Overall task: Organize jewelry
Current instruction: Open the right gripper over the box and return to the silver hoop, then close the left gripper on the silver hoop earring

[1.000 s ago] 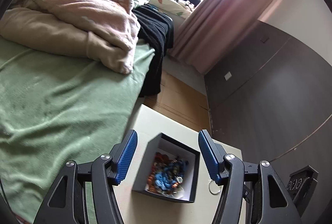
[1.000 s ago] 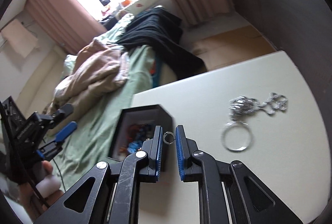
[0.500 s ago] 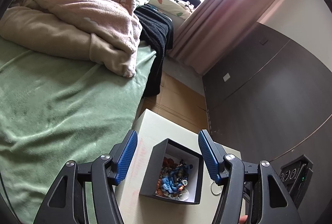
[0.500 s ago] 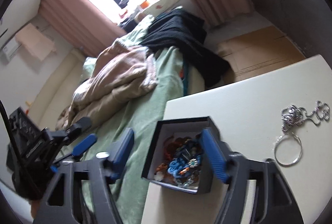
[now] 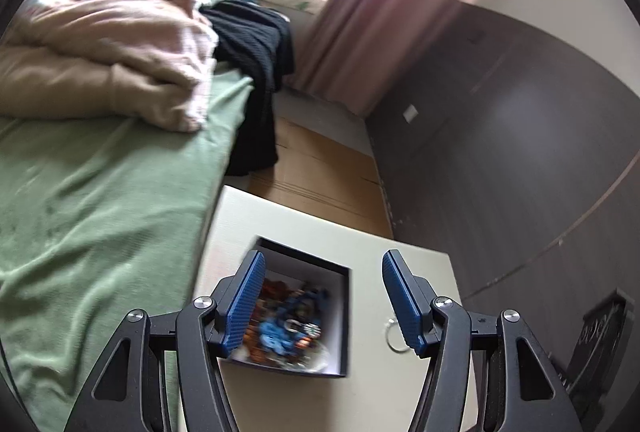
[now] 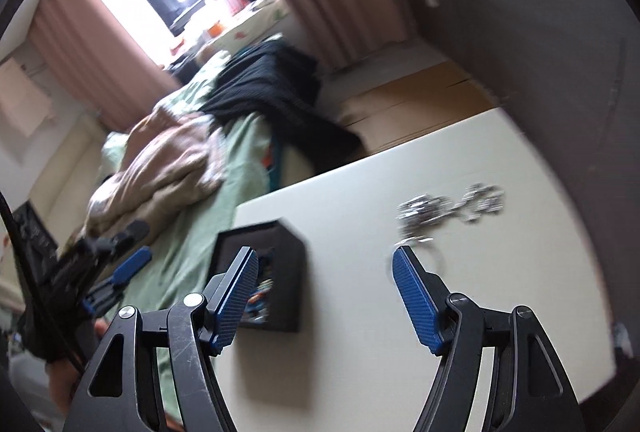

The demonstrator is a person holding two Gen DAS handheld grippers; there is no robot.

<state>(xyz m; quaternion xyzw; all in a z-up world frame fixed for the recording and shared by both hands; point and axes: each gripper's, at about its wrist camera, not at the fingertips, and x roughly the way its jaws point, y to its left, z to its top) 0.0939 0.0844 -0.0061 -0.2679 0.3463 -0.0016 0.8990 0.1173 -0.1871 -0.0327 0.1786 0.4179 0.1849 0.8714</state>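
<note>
Box (image 5: 344,316) sits on table (image 5: 304,232), chain (image 6: 448,208) right, bed (image 5: 100,200) left.

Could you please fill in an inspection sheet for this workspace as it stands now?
Surface: white table, beside a bed.
Job's things: black box of mixed jewelry; silver chain and ring lie loose on the table.
Clutter: nothing seen on the table.
Grippers: left gripper open, empty, over the box; right gripper open, empty.
Cables: black cable by the left gripper.
Surroundings: blankets, black garment, curtains, dark wardrobe.
</note>
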